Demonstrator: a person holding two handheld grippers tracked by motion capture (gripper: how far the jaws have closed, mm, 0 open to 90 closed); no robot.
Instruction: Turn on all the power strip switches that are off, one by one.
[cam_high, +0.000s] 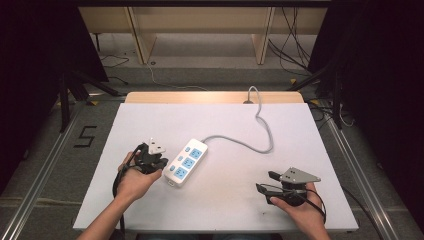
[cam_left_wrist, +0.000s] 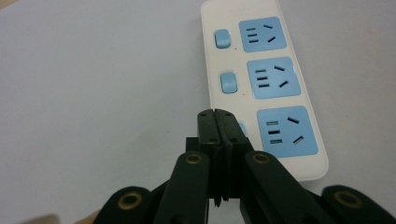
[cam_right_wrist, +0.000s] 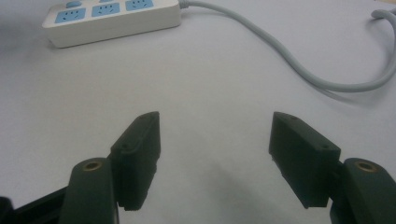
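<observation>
Closed left tool (cam_left_wrist: 218, 116) poised at the strip's (cam_left_wrist: 261, 84) near switch; pressing looks just begun.

Its jaws are pressed together, empty, tips over the strip's edge where the third blue switch (cam_left_wrist: 241, 129) peeks out; contact is unclear. Two switches (cam_left_wrist: 222, 39) beyond seem unpressed. Right tool (cam_right_wrist: 215, 161), jaws wide apart, idles well away on the table (cam_high: 150, 120).

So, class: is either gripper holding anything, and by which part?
Nothing is held. The left gripper is shut and empty over the power strip; the right gripper is open.

Grey floor (cam_high: 210, 77), wooden desk (cam_high: 200, 22) beyond
</observation>
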